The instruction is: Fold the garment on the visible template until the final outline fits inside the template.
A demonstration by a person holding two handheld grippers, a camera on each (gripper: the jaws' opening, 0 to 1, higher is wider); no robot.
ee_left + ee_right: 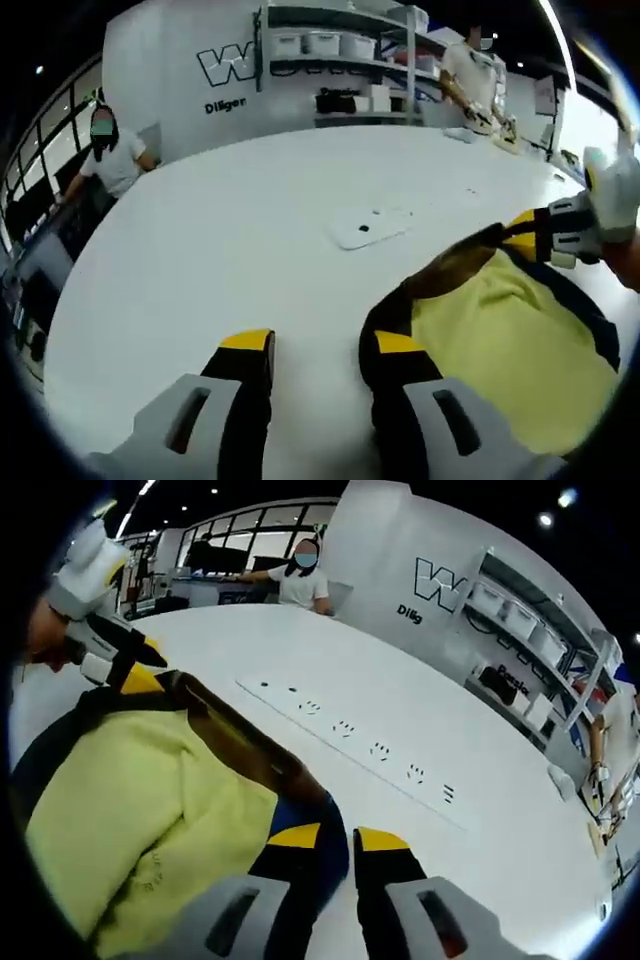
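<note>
A yellow garment with dark navy trim lies bunched on the white table. In the left gripper view my left gripper is open, and its right jaw rests on the garment's dark edge. My right gripper reaches in from the right and pinches the brownish collar edge. In the right gripper view the garment spreads to the left, and its blue hem runs between the nearly closed jaws of my right gripper. The left gripper sits at the garment's far corner.
A socket strip is set into the table; the white socket panel lies beyond the garment. A person stands at the table's far left edge and another works by the shelves.
</note>
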